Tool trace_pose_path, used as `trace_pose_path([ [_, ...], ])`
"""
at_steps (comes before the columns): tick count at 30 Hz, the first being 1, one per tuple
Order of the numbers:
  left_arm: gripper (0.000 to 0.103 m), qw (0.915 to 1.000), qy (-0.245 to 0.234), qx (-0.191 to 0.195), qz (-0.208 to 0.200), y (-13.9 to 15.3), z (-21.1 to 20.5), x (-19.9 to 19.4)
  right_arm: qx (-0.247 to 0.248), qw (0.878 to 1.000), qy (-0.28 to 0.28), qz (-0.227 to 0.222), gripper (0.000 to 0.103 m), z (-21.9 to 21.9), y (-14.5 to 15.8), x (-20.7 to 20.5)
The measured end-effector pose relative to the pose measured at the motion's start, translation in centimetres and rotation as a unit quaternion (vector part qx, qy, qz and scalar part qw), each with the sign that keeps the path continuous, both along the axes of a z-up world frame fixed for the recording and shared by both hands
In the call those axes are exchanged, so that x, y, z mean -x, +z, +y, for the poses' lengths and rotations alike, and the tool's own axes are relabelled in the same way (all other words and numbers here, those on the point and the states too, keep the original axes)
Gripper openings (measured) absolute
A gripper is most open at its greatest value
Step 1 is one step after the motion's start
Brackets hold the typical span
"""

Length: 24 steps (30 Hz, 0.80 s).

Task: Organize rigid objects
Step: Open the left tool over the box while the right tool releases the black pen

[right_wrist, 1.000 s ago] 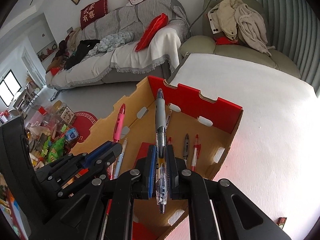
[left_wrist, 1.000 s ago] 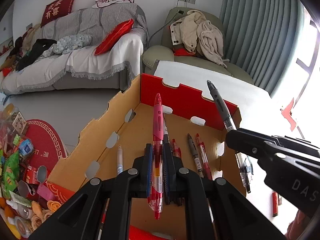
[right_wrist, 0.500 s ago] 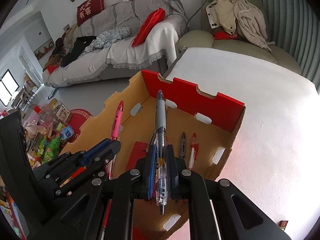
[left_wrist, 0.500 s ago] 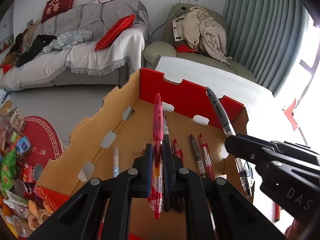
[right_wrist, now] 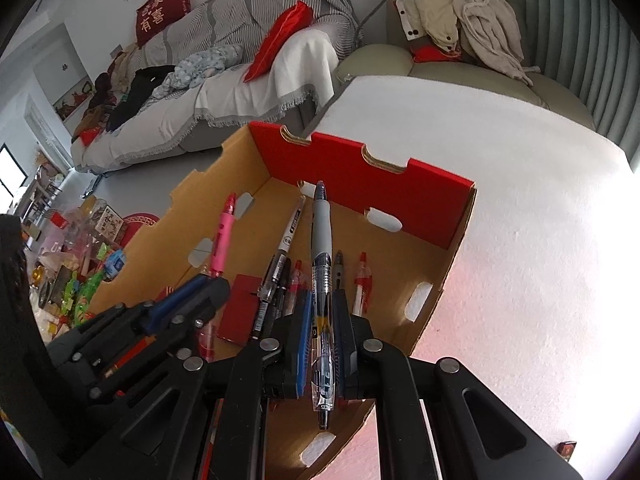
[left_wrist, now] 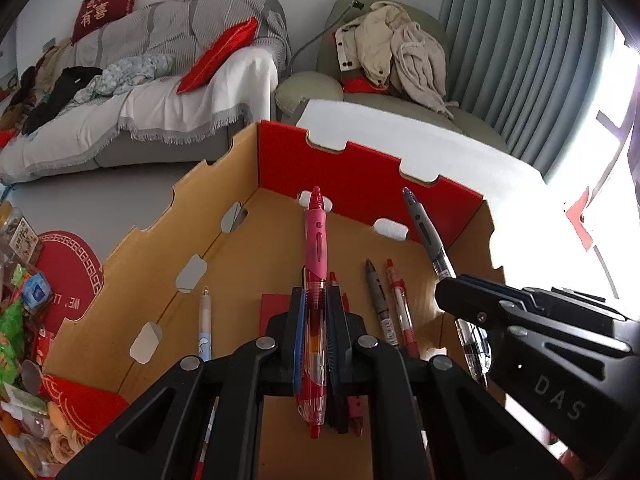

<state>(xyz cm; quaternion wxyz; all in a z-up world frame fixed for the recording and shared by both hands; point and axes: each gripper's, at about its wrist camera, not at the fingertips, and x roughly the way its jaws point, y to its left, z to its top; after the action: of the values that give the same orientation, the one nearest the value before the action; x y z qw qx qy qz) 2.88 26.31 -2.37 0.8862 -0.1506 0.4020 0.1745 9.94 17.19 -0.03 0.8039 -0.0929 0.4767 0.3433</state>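
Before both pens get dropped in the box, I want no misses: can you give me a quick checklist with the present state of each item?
1. Left tongs clamped on the pink pen: ok.
2. Right tongs clamped on the grey and blue pen: ok.
3. Both pens above the cardboard box, inside its walls: ok.
4. Bare box floor beneath the pink pen: cannot tell; a red pen lies close under the tongs.
5. The two tongs apart from each other: ok.
6. Pens already lying in the box, such as the white pen, left undisturbed: ok.
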Motion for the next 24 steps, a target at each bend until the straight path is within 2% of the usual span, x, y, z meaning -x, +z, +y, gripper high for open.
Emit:
trace_pose_path([
  [11, 0.012, 0.9993, -0.011, -0.004, 0.037, -1.3, 0.2, -1.1, 0.024, 0.999, -0.005, 0.024, 0.011, -0.2, -1.9, -1.1],
  [12, 0.023, 0.9991, -0.012, -0.003, 0.042, -1.4, 0.2, -1.2, 0.025, 0.999, -0.004, 0.027, 0.012, -0.3, -1.9, -1.1],
  [13, 0.045, 0.9987, -0.016, 0.003, 0.049, -1.6, 0.3, -1.3, 0.026, 0.999, -0.002, 0.031, 0.013, -0.3, -1.9, -1.2],
  [14, 0.049, 0.9986, -0.012, 0.003, 0.051, -1.6, 0.3, -1.3, 0.033, 0.999, -0.005, 0.034, 0.019, -0.4, -1.9, -1.3],
  [15, 0.058, 0.9987, -0.003, 0.001, 0.051, -1.5, 0.6, -1.2, 0.042, 0.998, -0.012, 0.034, 0.021, -0.6, -1.9, -1.4],
  [16, 0.07, 0.9989, 0.005, 0.006, 0.047, -1.4, 0.9, -1.1, 0.036, 0.998, -0.009, 0.045, 0.021, -0.7, -1.8, -1.6],
  [17, 0.077, 0.9989, 0.015, 0.015, 0.041, -1.3, 1.4, -0.8, 0.025, 0.998, -0.008, 0.058, 0.021, -1.1, -1.6, -1.8],
  [18, 0.089, 0.9986, 0.027, 0.026, 0.037, -1.2, 1.9, -0.5, 0.01, 0.997, -0.01, 0.07, 0.021, -1.7, -1.3, -2.0],
  [19, 0.096, 0.9984, 0.033, 0.037, 0.026, -1.0, 2.2, -0.1, -0.001, 0.997, -0.011, 0.076, 0.023, -2.1, -0.9, -2.0],
  [20, 0.098, 0.9985, 0.032, 0.043, 0.007, -0.7, 2.3, 0.5, -0.015, 0.997, -0.01, 0.076, 0.037, -2.7, -0.3, -1.9],
  [21, 0.103, 0.9986, 0.036, 0.039, -0.002, -0.6, 2.2, 0.8, -0.023, 0.997, -0.01, 0.068, 0.046, -3.3, 0.2, -1.6],
  [22, 0.103, 0.9984, 0.033, 0.043, -0.015, -0.5, 1.9, 1.2, -0.056, 0.995, 0.005, 0.077, 0.063, -4.0, 0.8, -1.3],
  [23, 0.103, 0.9979, 0.033, 0.049, -0.027, -0.5, 1.8, 1.5, -0.07, 0.995, 0.0, 0.074, 0.088, -4.9, 1.4, -1.0],
  [24, 0.103, 0.9977, 0.032, 0.05, -0.033, -0.7, 1.5, 1.8, -0.062, 0.996, -0.018, 0.056, 0.103, -5.7, 2.0, -0.8],
])
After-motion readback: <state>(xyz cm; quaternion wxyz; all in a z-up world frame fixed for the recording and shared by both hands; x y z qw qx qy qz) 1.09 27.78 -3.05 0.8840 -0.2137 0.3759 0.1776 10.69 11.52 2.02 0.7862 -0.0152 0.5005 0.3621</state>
